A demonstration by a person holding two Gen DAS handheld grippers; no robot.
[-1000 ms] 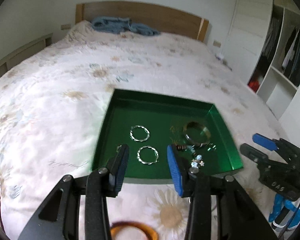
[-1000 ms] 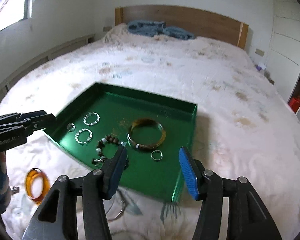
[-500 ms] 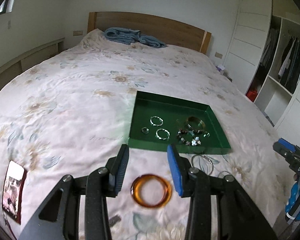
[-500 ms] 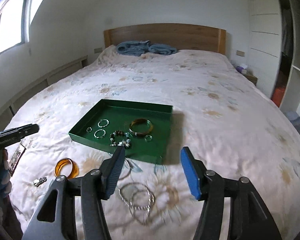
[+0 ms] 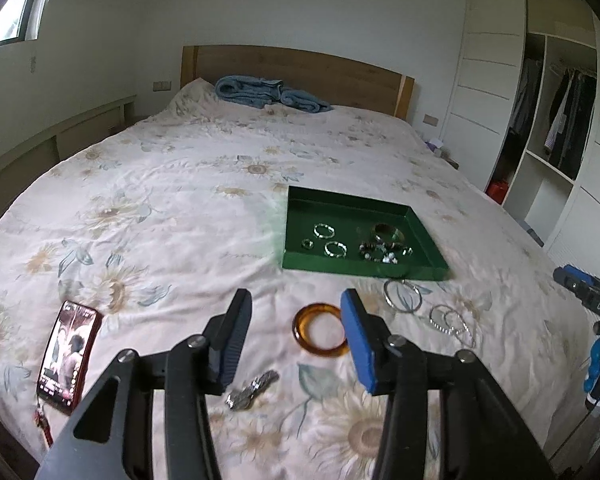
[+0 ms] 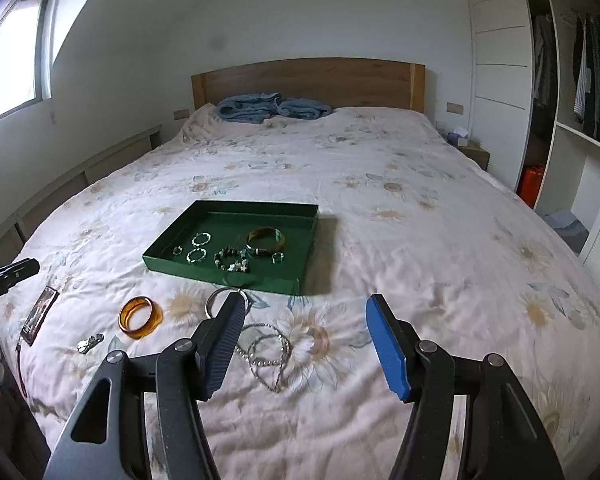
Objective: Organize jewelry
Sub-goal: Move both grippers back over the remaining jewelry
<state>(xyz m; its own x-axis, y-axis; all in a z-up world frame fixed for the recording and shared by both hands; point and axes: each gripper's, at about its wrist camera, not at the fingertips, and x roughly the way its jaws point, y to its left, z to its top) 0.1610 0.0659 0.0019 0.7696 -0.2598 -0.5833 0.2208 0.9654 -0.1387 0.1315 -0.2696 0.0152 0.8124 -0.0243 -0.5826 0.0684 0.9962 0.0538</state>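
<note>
A green tray (image 5: pixel 296 216) (image 6: pixel 160 258) lies on the bed and holds silver hoops (image 5: pixel 325 231), a small ring, a beaded bracelet (image 6: pixel 230 260) and a brown bangle (image 6: pixel 265 240). In front of it on the bedspread lie an amber bangle (image 5: pixel 320 330) (image 6: pixel 140 317), a silver ring bangle (image 5: pixel 402 296), silver chain bracelets (image 6: pixel 266 350) (image 5: pixel 452 322) and a small silver clasp piece (image 5: pixel 252 390) (image 6: pixel 90 343). My left gripper (image 5: pixel 296 336) is open and empty, just near of the amber bangle. My right gripper (image 6: pixel 304 344) is open and empty, near the chains.
A phone in a red case (image 5: pixel 69 354) (image 6: pixel 40 314) lies at the bed's near left edge. A blue blanket (image 5: pixel 266 94) sits by the wooden headboard. An open wardrobe (image 5: pixel 556 128) stands on the right.
Both grippers have pulled back and up from the tray, so the loose jewelry on the bedspread has come into view. Both stay open and empty.
</note>
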